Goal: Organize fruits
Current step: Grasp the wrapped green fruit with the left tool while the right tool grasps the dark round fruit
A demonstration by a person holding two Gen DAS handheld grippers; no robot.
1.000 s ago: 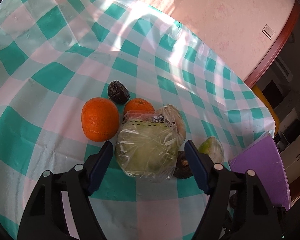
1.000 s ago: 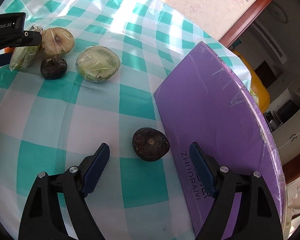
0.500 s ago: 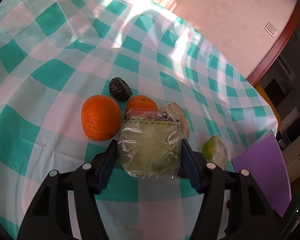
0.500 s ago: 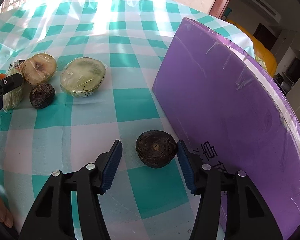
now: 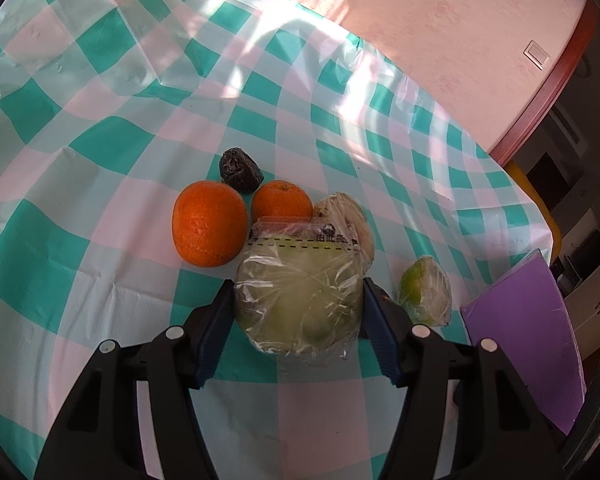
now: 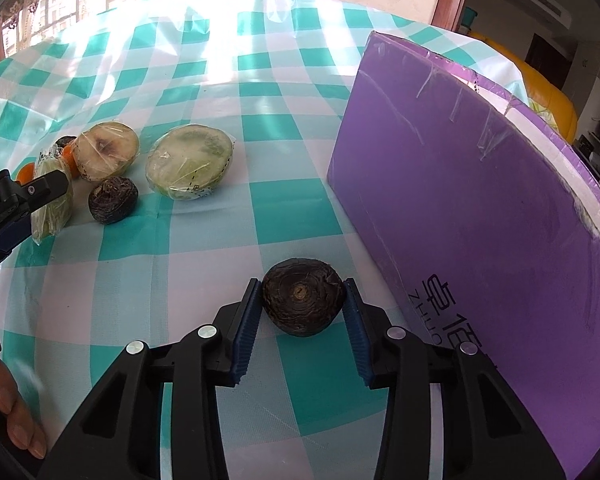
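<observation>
In the left wrist view my left gripper (image 5: pixel 298 284) is shut on a plastic-wrapped green fruit half (image 5: pixel 300 304) that rests on the checked tablecloth, with both blue pads pressed into its sides. Just behind it lie a large orange (image 5: pixel 209 228), a smaller orange (image 5: pixel 282 200), a dark wrinkled fruit (image 5: pixel 240 170) and a wrapped pale half (image 5: pixel 348 216). In the right wrist view my right gripper (image 6: pixel 301 284) is shut on a dark round fruit (image 6: pixel 303 302) that sits on the cloth beside the purple box (image 6: pixel 480 200).
Another wrapped green half (image 6: pixel 190 162), a wrapped brownish half (image 6: pixel 106 152) and a second dark fruit (image 6: pixel 112 200) lie at the left. The left gripper (image 6: pixel 24 196) shows at that edge. A person's fingers (image 6: pixel 4 400) are at the lower left. The table's edge curves behind.
Both grippers' jaws closed in from wide open: the left onto the wrapped green half, the right onto the dark round fruit. The right view has also rolled and come closer to the fruit.
</observation>
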